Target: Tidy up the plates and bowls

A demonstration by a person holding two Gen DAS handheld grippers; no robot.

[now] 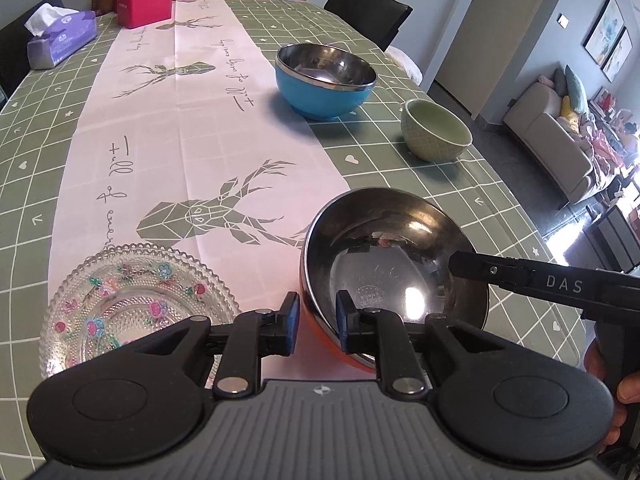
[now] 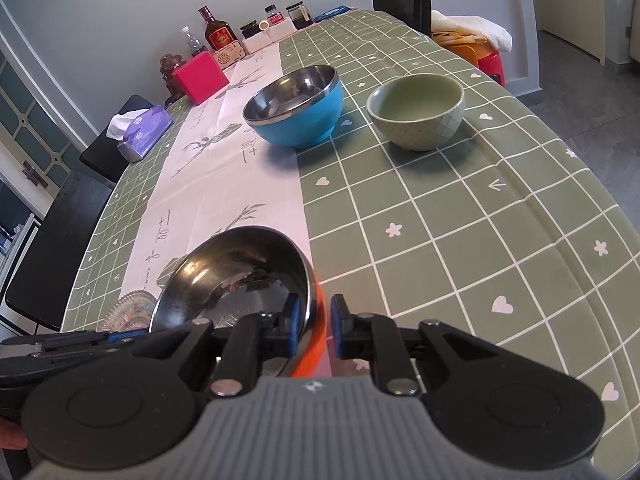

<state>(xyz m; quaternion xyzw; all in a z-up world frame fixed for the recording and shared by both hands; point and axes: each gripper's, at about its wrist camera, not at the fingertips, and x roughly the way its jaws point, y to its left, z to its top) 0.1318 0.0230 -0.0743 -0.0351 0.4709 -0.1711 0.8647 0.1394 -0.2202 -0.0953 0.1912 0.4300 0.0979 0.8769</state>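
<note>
Two pairs of tongs astride one rim, neither gripping. Orange bowl (image 1: 384, 256), steel-lined, down at the near end of the desk (image 1: 400, 184), at the right border of the pale deer-print runner (image 1: 192, 140), beside the green checked cloth. Whether flat or slightly tipped, cannot tell.

Left tongs (image 1: 317, 312) at the near left of that rim: one blue pad outside the orange wall, the other inside over the steel. Jaws a little apart and wider than the wall, not pressing on it; open, holding nothing.

Right tongs (image 2: 314, 312) at the rim's right side: one pad inside the bowl, the other outside, with a strip of runner showing between the outer pad and the orange wall. Likewise slightly open, no pressure on the bowl. Seen from the left wrist as a black finger reaching in over the steel from the right.

Just left of the orange bowl, near it but apart: patterned glass plate (image 1: 132, 300) with painted flowers, flat on the runner's left edge, partly hidden behind the left tongs.

Farther up the desk, well apart from the orange bowl: blue bowl (image 1: 324, 80), also steel-lined, upright at the runner's right border. To its right and a little nearer, green bowl (image 1: 436, 130), upright and empty on the checked cloth, separate from the blue one.

At the far end: purple tissue pack (image 1: 60, 36) on the left, pink box (image 1: 144, 0) beside the runner, a row of bottles and jars (image 2: 256, 28) against the wall. Dark chair (image 1: 372, 8) at the desk's right side.
</note>
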